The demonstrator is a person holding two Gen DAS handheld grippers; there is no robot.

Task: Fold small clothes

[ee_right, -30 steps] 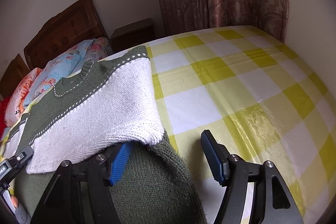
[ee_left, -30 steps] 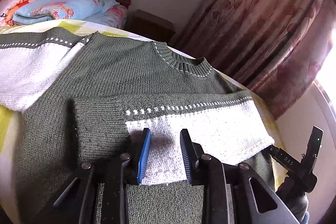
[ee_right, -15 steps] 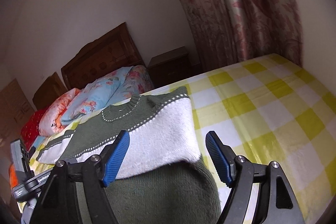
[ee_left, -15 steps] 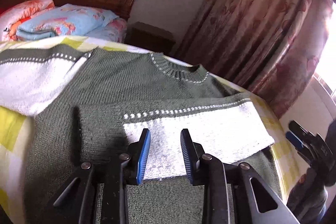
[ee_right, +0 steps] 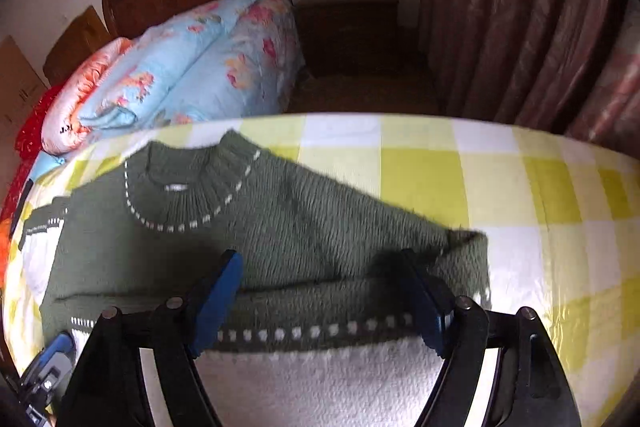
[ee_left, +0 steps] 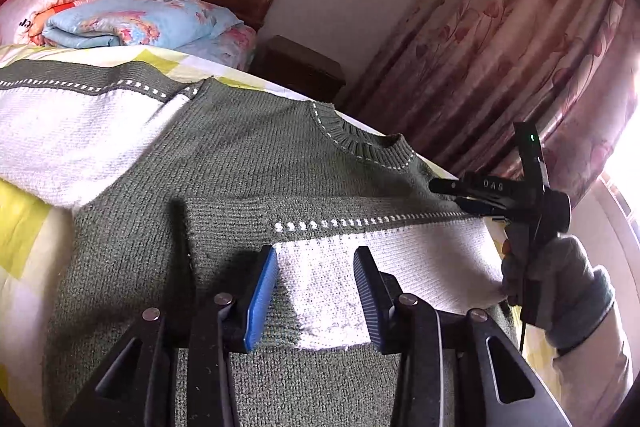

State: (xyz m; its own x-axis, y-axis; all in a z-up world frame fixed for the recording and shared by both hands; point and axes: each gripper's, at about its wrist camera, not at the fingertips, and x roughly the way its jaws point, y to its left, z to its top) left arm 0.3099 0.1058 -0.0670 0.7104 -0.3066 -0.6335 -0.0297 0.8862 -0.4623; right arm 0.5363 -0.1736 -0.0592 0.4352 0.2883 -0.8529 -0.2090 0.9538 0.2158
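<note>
sweater: chunky green-and-white knit sweater (ee_left: 256, 171) lies flat on the yellow-check bedsheet (ee_right: 460, 179), one sleeve (ee_left: 384, 259) now folded across the chest | left gripper (ee_left: 316, 297): lower centre, jaws opening, letting go of the cuff | right gripper (ee_right: 320, 301): swung over to the shoulder, jaws apart, nothing pinched | other sleeve next, I reckon

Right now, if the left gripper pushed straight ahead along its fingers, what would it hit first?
Most likely the white cuff end of the folded sleeve, which lies on the green sweater directly between and ahead of the left gripper, whose jaws are opening. Depth is unclear, but nothing else shows in that line.
</note>
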